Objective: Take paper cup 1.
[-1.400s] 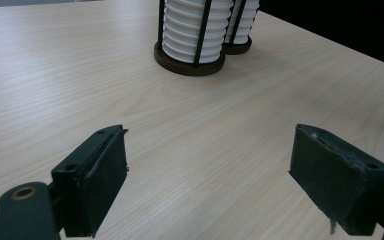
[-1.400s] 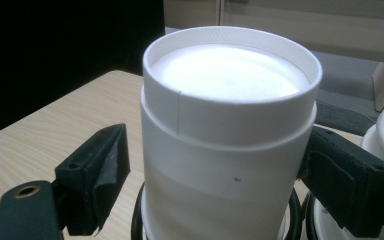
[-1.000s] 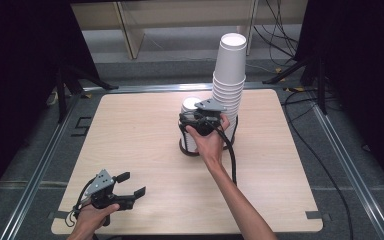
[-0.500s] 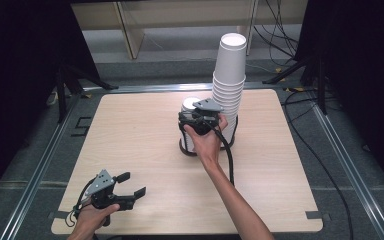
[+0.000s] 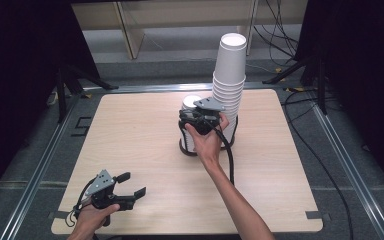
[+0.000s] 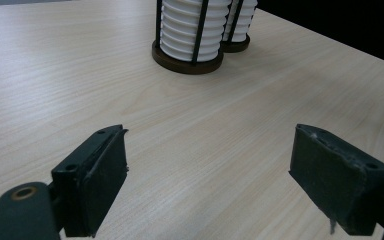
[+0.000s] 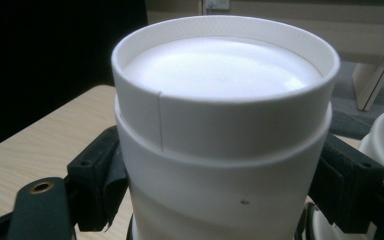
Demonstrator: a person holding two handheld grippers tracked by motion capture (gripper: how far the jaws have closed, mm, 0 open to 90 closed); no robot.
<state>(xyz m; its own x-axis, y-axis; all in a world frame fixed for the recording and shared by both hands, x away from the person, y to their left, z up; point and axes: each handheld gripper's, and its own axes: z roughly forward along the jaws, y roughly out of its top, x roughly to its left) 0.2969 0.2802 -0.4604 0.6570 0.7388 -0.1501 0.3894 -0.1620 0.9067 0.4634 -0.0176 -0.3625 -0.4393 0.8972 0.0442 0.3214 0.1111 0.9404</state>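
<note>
I am gripping the top cup [image 7: 220, 125] of the short stack upright between my right claw [image 5: 200, 119] jaws, its axis vertical, the tall stack [image 5: 228, 85] just beside. My left claw [image 5: 122, 192] is idling empty and parted, well apart.

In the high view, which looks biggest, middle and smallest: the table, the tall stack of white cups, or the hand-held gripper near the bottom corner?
1. Table, biggest by far.
2. Tall cup stack.
3. Left hand-held gripper, smallest, though it sits nearer the camera, so it looks bigger than it would farther back.
</note>
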